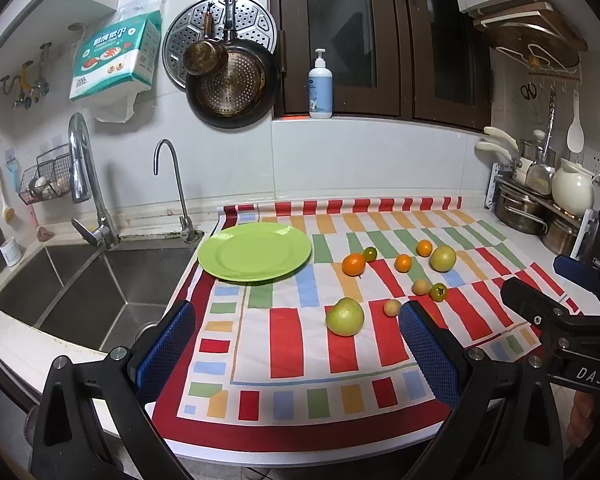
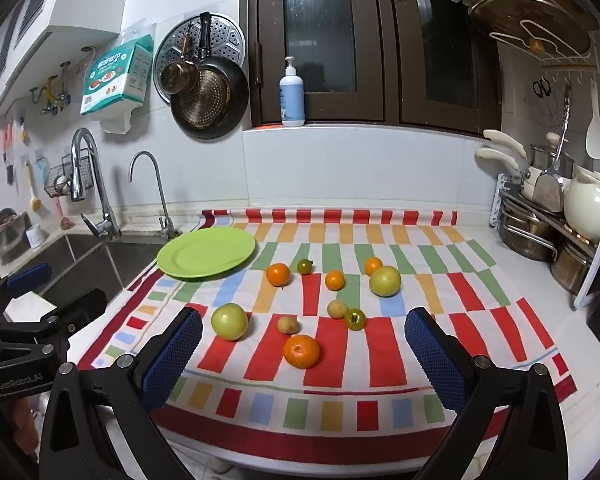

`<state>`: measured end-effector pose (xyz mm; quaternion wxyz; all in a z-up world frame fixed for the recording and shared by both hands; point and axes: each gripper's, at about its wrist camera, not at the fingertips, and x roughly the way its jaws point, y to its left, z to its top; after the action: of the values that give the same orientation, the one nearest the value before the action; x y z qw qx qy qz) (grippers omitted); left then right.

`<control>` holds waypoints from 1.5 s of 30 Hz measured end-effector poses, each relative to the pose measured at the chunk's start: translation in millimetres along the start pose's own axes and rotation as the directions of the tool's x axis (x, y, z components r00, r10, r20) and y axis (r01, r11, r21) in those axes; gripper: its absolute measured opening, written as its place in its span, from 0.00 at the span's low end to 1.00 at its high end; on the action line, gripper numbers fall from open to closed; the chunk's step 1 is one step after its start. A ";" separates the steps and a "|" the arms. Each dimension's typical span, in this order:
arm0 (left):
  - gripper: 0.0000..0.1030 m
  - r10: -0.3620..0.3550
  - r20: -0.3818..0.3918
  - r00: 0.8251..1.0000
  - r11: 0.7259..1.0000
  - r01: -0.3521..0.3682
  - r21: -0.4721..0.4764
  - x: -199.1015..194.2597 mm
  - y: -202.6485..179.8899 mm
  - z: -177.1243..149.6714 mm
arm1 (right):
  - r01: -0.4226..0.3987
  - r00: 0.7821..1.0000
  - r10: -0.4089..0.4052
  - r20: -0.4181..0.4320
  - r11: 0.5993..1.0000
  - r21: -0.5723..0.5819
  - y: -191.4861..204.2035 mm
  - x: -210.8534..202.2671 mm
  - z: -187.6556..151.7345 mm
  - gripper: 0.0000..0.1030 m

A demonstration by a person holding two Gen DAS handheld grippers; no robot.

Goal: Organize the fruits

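Note:
A green plate (image 1: 255,257) (image 2: 206,257) sits empty at the back left of a striped cloth (image 1: 300,364) (image 2: 340,396), beside the sink. Several fruits lie loose on the cloth to its right: a green apple (image 1: 345,316) (image 2: 229,321), a second green apple (image 1: 443,258) (image 2: 385,281), oranges (image 1: 353,264) (image 2: 301,351), small yellow fruits (image 2: 288,325) and green tomatoes (image 2: 355,319). My left gripper (image 1: 296,344) is open and empty above the cloth's front. My right gripper (image 2: 303,352) is open and empty, with the nearest orange between its fingers in view.
A steel sink (image 1: 80,292) with two taps lies left of the cloth. A dish rack with pots and a white jug (image 2: 588,208) stands at the right. A soap bottle (image 2: 292,94) stands on the window sill. Pans hang on the wall.

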<state>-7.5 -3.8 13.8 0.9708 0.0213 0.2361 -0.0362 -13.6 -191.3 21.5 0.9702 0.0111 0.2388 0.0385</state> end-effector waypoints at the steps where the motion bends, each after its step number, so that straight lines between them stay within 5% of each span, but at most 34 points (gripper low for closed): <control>1: 1.00 -0.001 0.002 1.000 1.000 0.001 0.000 -0.7 0.0 0.7 | -0.003 1.000 0.003 -0.001 1.000 -0.001 -0.1 -0.2 0.0 0.99; 36: 1.00 -0.040 -0.013 0.999 0.999 0.040 0.013 8.0 -0.2 3.6 | -0.008 1.000 0.008 -0.024 1.000 -0.004 -0.3 5.5 3.1 0.99; 45: 0.98 -0.101 -0.056 0.993 0.989 0.107 0.104 41.0 -3.5 -2.0 | 0.002 0.997 -0.002 -0.080 1.000 0.003 2.1 28.7 -7.7 0.99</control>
<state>27.6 -9.6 -6.9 0.9588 0.0616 0.2591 -0.0989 8.0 -186.9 1.5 0.9599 0.0108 0.2775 0.0375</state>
